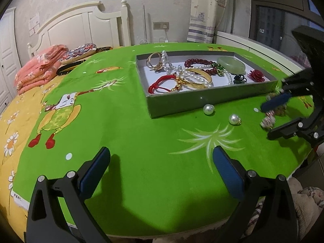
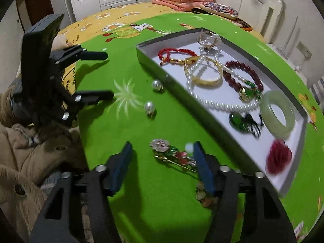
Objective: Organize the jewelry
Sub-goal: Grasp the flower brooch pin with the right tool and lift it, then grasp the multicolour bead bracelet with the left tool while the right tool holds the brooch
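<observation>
Straddling the brooch [image 2: 172, 155], right gripper [image 2: 162, 162] apart, unclamped; light, delicate ornament — grip across its stiff pin.

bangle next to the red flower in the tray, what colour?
Pale, translucent green bangle, jade-like. Right wrist view shows it best.

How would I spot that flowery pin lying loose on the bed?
Find the grey shallow tray on the green blanket. Beside it, outside, two round white pearls lie loose. Nearer, between the blue fingers, lies the long gold flower brooch: stemmed, multicoloured.
</observation>
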Action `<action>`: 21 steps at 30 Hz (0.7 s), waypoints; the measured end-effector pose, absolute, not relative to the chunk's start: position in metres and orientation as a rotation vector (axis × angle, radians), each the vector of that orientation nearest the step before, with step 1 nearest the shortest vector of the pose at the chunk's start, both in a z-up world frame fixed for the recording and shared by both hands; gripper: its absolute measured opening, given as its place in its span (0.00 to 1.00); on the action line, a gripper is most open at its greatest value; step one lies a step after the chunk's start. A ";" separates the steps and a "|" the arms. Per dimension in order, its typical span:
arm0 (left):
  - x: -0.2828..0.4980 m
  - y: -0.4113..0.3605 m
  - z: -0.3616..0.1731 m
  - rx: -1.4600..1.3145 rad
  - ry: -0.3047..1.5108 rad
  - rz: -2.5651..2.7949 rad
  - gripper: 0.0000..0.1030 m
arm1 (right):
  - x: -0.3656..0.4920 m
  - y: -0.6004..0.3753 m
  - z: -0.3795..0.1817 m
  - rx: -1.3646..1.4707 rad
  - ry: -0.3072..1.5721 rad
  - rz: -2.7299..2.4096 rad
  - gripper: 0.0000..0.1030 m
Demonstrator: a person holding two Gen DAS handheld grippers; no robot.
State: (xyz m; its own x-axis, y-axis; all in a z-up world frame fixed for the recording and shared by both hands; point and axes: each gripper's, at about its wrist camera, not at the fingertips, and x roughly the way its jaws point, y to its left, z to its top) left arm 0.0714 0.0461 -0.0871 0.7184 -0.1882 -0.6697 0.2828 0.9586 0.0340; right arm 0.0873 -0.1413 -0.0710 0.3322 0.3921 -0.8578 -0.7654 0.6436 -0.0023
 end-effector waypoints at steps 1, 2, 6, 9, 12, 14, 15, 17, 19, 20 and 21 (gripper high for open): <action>0.071 0.044 -0.087 0.141 0.723 -0.265 0.95 | 0.083 -0.144 -0.071 -0.447 0.957 0.779 0.39; 0.069 0.043 -0.086 0.147 0.722 -0.270 0.95 | 0.078 -0.144 -0.070 -0.445 0.951 0.773 0.38; 0.065 0.035 -0.085 0.181 0.714 -0.286 0.95 | 0.067 -0.141 -0.072 -0.496 0.939 0.791 0.37; 0.062 0.031 -0.083 0.200 0.707 -0.291 0.95 | 0.075 -0.139 -0.073 -0.513 0.965 0.835 0.42; 0.060 0.030 -0.083 0.215 0.703 -0.287 0.95 | 0.081 -0.142 -0.074 -0.526 0.957 0.861 0.40; 0.061 0.030 -0.084 0.214 0.706 -0.286 0.95 | 0.080 -0.143 -0.073 -0.503 0.938 0.842 0.25; 0.062 0.030 -0.084 0.211 0.708 -0.287 0.95 | 0.079 -0.142 -0.073 -0.495 0.909 0.826 0.21; 0.062 0.031 -0.085 0.207 0.710 -0.287 0.95 | 0.076 -0.141 -0.075 -0.484 0.860 0.787 0.18; 0.062 0.030 -0.084 0.211 0.709 -0.287 0.95 | 0.075 -0.137 -0.076 -0.470 0.813 0.742 0.17; 0.062 0.029 -0.084 0.214 0.708 -0.289 0.95 | 0.076 -0.137 -0.076 -0.463 0.797 0.724 0.17; 0.061 0.028 -0.083 0.220 0.707 -0.293 0.95 | 0.077 -0.136 -0.075 -0.454 0.781 0.709 0.17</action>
